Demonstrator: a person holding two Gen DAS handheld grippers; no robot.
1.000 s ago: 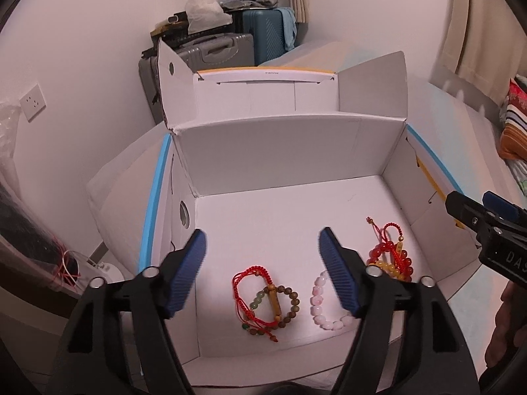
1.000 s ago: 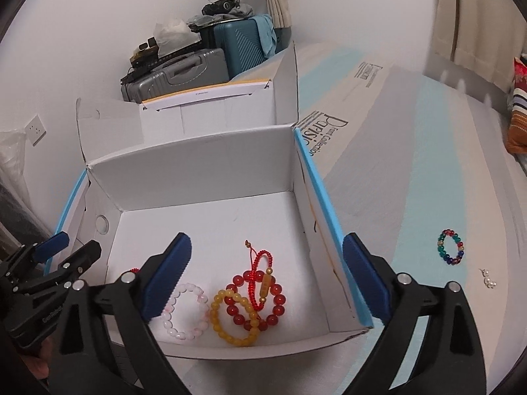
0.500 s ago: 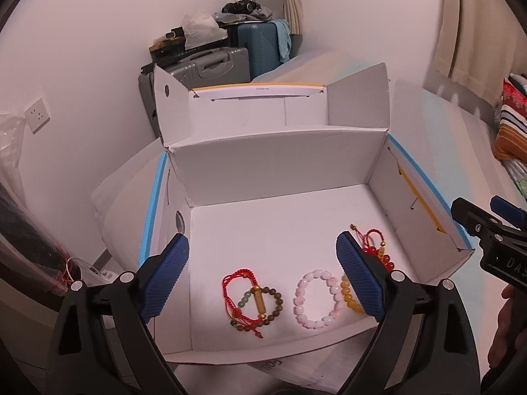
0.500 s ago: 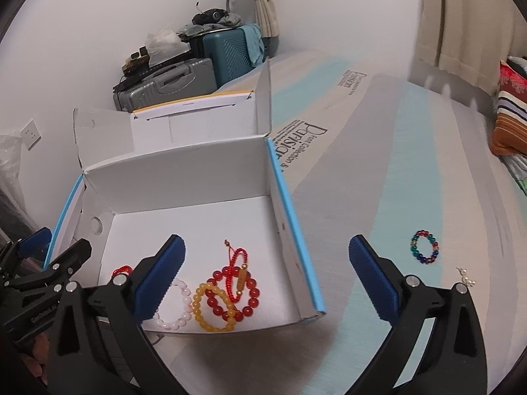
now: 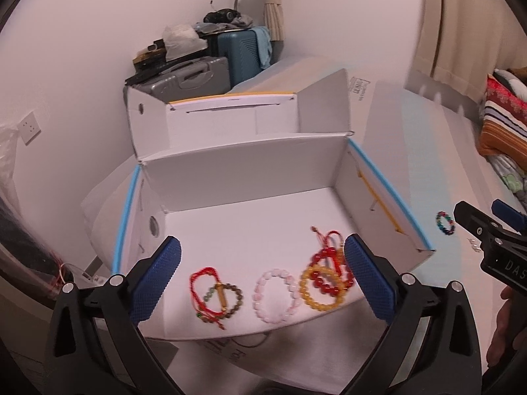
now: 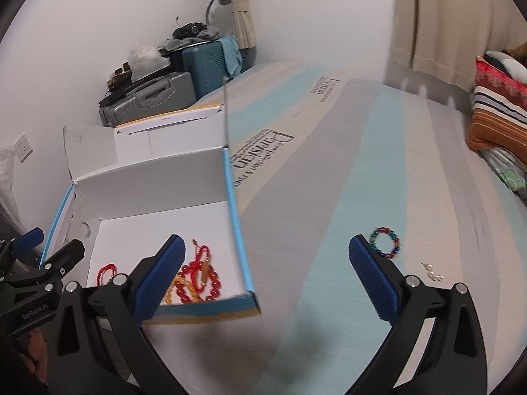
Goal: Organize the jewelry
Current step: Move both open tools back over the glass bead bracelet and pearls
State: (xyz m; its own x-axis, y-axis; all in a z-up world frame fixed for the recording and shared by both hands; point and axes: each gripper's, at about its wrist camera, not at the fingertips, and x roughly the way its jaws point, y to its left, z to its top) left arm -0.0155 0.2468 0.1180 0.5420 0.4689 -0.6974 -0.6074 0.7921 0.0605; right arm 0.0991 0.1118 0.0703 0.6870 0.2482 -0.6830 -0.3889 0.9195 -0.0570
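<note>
While hanging over the low near rim of the white box point(image 5: 250, 161), grips nothing with the left gripper point(image 5: 263, 247): spread wide, having just been opening, with only box floor between the blue pads point(image 5: 154, 283). Likewise with the right gripper point(image 6: 266, 243): spread wide and empty over bare bed cover point(image 6: 329, 197), just right of the box's blue-edged right wall.

Inside the box, in a row along the near rim: a red cord bracelet point(image 5: 215, 296) strung with green-brown beads, a pink bead bracelet point(image 5: 276, 296) just beside it, then a yellow bead bracelet point(image 5: 321, 288) overlapping a red bead bracelet point(image 5: 329, 263). Plenty of bare floor behind all four, up to the back wall. Walled on the left, back and right, with upright flaps beyond; lowest at the near side.

Out on the bed cover, well apart from the box: a multicoloured bead bracelet point(image 6: 384, 243), just past the right gripper's right pad, and small white pieces point(image 6: 433, 275) near it, too small to identify. Open cover all round both, as far as the striped pillows point(image 6: 494, 108) at the right edge.

Behind the flaps, against the wall: stacked suitcases point(image 5: 184, 72).

Hidden in the right wrist view behind the right gripper's left finger: the pink bracelet and most of the red cord one. Cut off at the left wrist view's lower right edge: the right hand point(image 5: 504, 329). Blurred throughout at the edges.
</note>
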